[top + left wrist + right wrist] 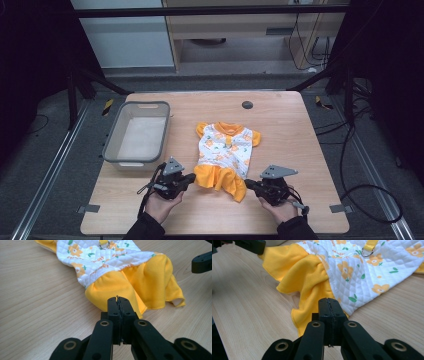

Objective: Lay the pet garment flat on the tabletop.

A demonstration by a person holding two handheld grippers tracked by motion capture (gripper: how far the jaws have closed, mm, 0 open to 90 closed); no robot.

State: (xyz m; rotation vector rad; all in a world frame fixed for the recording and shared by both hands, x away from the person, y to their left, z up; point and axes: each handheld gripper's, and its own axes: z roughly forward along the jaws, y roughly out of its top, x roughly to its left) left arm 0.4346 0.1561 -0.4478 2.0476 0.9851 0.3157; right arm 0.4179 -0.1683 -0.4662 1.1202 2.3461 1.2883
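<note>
A small dress (225, 150), white with an orange flower print and a yellow skirt, lies flat on the wooden table (280, 125), collar away from me. My left gripper (192, 176) is shut on the skirt's lower left corner; in the left gripper view its jaws (118, 300) pinch the yellow hem (110, 287). My right gripper (247, 183) is shut on the lower right corner, its jaws (329, 301) closed on the hem (307, 305) in the right gripper view. The skirt bunches in folds between the two grippers.
A grey plastic basket (111, 140) stands empty left of the dress, close to my left hand. A small black round disc (247, 105) sits in the table top near the far edge. Bare wood runs along the front and to the right of the dress.
</note>
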